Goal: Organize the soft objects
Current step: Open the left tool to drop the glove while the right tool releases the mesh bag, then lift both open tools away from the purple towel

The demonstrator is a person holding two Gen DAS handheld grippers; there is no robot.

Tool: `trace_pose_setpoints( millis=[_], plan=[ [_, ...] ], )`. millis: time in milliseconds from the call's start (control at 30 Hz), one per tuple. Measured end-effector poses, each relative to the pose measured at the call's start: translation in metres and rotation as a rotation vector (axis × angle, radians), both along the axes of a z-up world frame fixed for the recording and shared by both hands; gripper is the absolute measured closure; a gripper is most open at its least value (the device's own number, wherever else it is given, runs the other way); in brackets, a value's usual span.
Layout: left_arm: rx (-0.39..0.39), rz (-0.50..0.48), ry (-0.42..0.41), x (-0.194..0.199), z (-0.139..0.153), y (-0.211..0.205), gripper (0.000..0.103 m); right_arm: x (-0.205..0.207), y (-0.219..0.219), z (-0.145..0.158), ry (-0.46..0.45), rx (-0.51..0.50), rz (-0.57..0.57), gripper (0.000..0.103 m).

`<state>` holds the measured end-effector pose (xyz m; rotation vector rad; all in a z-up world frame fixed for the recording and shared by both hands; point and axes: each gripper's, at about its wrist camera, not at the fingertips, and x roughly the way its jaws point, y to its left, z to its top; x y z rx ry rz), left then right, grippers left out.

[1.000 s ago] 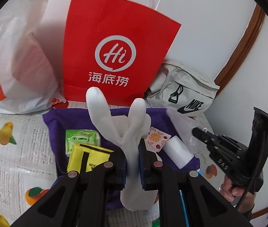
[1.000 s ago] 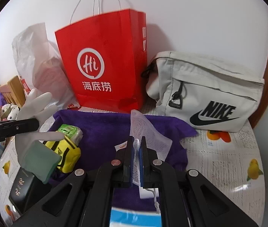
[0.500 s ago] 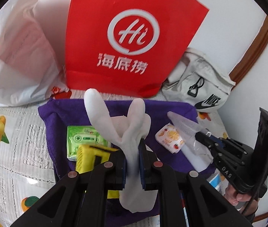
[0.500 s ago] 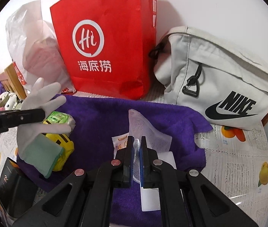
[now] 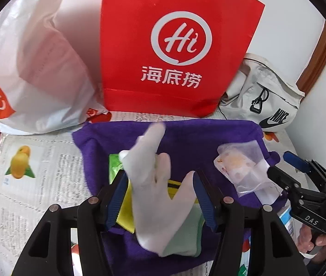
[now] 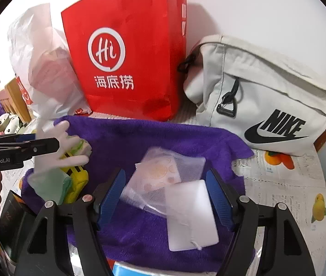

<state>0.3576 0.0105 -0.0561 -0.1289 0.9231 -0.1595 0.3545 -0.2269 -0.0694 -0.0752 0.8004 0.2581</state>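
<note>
A purple towel (image 5: 197, 135) (image 6: 140, 135) lies spread on the table. My left gripper (image 5: 160, 197) is open; a white rubber glove with a pale green cuff (image 5: 156, 184) lies loose between its jaws, over a yellow pouch (image 5: 125, 216) and a green packet (image 5: 114, 165). The glove also shows in the right wrist view (image 6: 64, 147). My right gripper (image 6: 166, 197) is open over a sheer mesh bag (image 6: 160, 170), which rests on a fruit-print packet and a white pad (image 6: 190, 214). The mesh bag also shows in the left wrist view (image 5: 243, 168).
A red paper bag (image 5: 174, 50) (image 6: 128, 53), a white plastic bag (image 5: 32, 64) and a grey Nike bag (image 6: 261, 105) stand along the wall behind the towel. A fruit-print table cover (image 6: 296, 188) lies under everything. A dark box (image 6: 11, 216) sits at the left front.
Both grippers have opened. The glove has dropped from my left gripper onto the yellow pouch. The mesh bag has dropped from my right gripper onto the towel.
</note>
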Motion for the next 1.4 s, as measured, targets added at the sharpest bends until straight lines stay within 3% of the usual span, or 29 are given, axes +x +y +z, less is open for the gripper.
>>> trace_pose_setpoints(
  millis=[367,533,833,1033,1200,1400],
  plan=[
    [0.013,0.045,-0.042,-0.05,0.029,0.019,0.043,-0.053,0.005,0.024,-0.027,0.029,0.004,0.031],
    [-0.002,0.052,-0.074,-0.088,0.04,0.023,0.043,-0.089,0.003,0.034,0.004,0.08,0.01,0.032],
    [-0.036,0.052,-0.083,-0.158,0.047,0.03,0.043,-0.163,-0.004,0.036,0.027,0.075,-0.001,0.032],
    [-0.051,0.086,-0.058,-0.195,0.035,0.04,0.043,-0.22,-0.005,0.022,0.004,0.03,0.059,0.035],
    [-0.034,0.104,-0.059,-0.216,0.026,0.041,0.043,-0.25,0.001,-0.008,0.04,0.002,0.122,0.054],
    [-0.062,0.106,-0.024,-0.23,0.007,0.044,0.043,-0.256,0.012,-0.041,0.067,-0.055,0.169,0.061]
  ],
)
